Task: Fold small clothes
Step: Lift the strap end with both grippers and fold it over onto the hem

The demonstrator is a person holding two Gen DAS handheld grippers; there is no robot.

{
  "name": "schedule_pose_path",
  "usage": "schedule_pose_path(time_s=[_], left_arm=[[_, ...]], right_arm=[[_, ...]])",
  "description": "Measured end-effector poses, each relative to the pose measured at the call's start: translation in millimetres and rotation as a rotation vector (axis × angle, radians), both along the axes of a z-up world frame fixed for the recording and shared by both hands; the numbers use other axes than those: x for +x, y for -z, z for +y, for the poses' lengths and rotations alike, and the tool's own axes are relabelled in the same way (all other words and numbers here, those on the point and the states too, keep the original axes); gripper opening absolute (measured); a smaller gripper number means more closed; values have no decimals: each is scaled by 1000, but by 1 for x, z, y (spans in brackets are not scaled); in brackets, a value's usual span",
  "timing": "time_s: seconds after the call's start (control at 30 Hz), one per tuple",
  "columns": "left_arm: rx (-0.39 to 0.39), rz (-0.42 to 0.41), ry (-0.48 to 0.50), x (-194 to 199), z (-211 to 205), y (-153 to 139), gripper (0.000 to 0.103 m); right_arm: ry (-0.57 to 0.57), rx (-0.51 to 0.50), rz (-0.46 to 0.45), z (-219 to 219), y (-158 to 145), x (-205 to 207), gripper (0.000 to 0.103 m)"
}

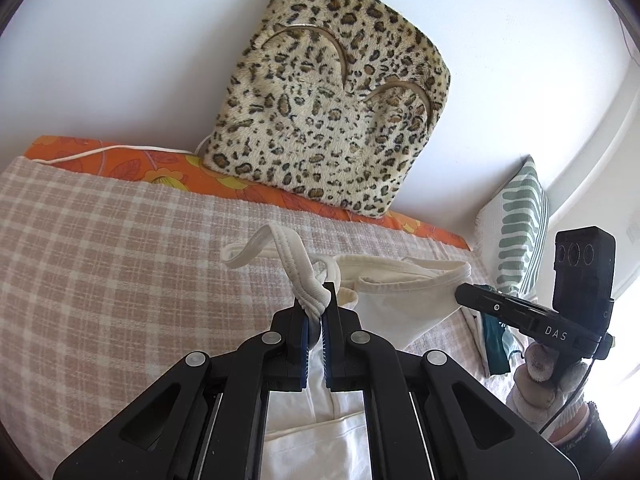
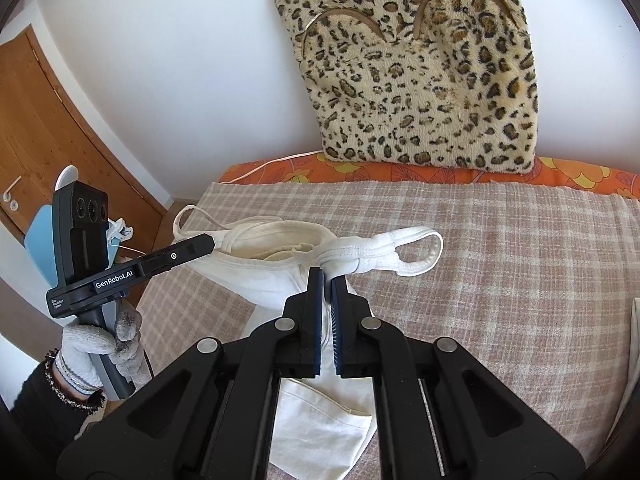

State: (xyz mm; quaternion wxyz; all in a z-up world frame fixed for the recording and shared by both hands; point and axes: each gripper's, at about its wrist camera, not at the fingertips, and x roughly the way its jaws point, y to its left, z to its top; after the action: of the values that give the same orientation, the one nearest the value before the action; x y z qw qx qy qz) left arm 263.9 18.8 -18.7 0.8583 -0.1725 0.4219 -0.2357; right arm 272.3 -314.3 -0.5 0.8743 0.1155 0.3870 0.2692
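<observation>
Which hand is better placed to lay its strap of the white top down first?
Probably left. The left tool, shut on a strap, has wide checked blanket beside it; the right tool, also gripping, hangs near the striped pillow and teal cloth.

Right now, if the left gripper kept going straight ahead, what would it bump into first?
The left gripper is shut on the white top. Past that strap, it would probably meet the checked blanket, then the leopard cushion; depth is unclear.

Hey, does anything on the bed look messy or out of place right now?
Yes: the white tank top is bunched up, held off the checked blanket by the left gripper and right gripper, its straps twisted rather than flat.
</observation>
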Motion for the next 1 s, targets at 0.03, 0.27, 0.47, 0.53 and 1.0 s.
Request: schedule_pose_path(time_s=[0.03,0.27,0.47,0.53,1.0], left_arm=[[1,-1,1,-6,1,0,4],[-12,22,19,-47,8,10,4],[19,32,46,-80,9,29,4],[26,44,47,-89,10,37,4],[66,65,33,-110,16,66,4]], right_arm=[[-4,-7,-5,0,0,-6,5],[-37,-56,-43,1,3,-55,5],[-54,-111,-56,5,18,-93,5],[-42,-104,-30,3,29,-100,5],[123,26,183,-32,123,-86,40]])
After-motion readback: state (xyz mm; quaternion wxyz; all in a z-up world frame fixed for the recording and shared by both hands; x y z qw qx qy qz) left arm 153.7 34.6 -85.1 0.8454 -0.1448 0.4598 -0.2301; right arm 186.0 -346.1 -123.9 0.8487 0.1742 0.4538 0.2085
